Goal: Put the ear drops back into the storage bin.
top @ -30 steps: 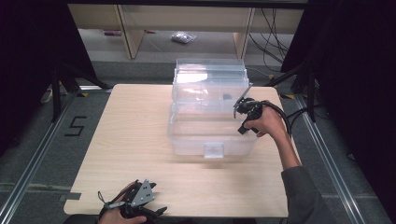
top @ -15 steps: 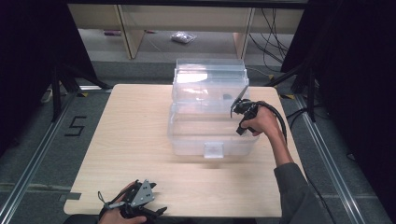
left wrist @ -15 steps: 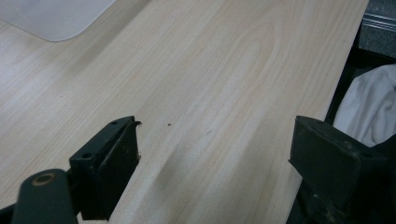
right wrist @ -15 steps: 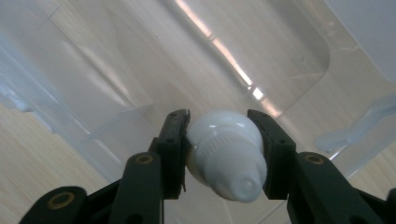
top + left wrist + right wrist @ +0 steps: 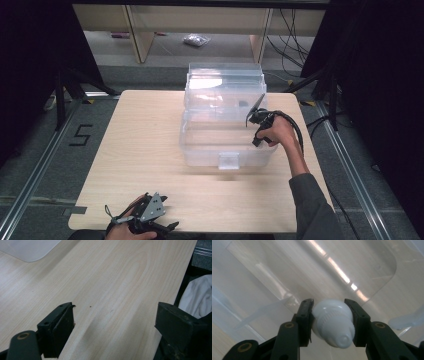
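Inside clear bin [image 5: 226,150] — tool-held white bulb [image 5: 333,322]

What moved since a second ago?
The right tool, shut on a small white plastic bulb-shaped object, has sunk a little toward the inside of the open clear plastic storage box. The left tool stayed open at the near edge of the light wooden table; the box did not move.

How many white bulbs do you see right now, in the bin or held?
1. A white bulb is clamped between the right gripper fingers, held over the open clear bin. The bin looks empty otherwise, though glare on its walls could hide something.
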`<move>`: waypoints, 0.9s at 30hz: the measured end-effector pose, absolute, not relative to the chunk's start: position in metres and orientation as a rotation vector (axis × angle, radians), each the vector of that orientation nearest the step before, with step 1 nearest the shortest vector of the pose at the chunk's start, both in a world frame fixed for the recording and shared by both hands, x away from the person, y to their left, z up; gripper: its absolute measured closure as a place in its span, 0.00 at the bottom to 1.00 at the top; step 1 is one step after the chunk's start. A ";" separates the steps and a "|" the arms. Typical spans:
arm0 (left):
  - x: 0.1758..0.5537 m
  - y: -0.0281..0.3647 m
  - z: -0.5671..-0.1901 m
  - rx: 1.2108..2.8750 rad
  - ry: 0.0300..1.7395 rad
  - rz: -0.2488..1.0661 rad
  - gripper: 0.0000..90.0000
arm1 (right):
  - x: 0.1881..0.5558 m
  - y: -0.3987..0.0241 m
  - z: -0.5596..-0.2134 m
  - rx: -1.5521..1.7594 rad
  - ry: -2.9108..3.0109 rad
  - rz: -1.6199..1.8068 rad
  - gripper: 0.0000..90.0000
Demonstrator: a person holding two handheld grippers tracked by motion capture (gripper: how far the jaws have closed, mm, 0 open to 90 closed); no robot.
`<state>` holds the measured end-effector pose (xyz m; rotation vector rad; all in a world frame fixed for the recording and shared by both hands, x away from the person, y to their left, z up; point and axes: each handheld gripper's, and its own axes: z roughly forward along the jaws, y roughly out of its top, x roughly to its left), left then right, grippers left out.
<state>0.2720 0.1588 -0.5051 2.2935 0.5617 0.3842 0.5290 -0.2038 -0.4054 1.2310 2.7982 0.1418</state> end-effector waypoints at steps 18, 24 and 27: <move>0.273 0.159 -0.505 2.291 0.558 0.396 0.17 | 0.542 -0.203 -0.424 1.179 2.865 0.121 0.67; 0.273 0.159 -0.505 2.291 0.557 0.397 0.17 | 0.544 -0.202 -0.429 1.237 2.865 0.098 0.67; 0.273 0.159 -0.505 2.291 0.557 0.397 0.17 | 0.544 -0.201 -0.432 1.230 2.870 0.090 0.67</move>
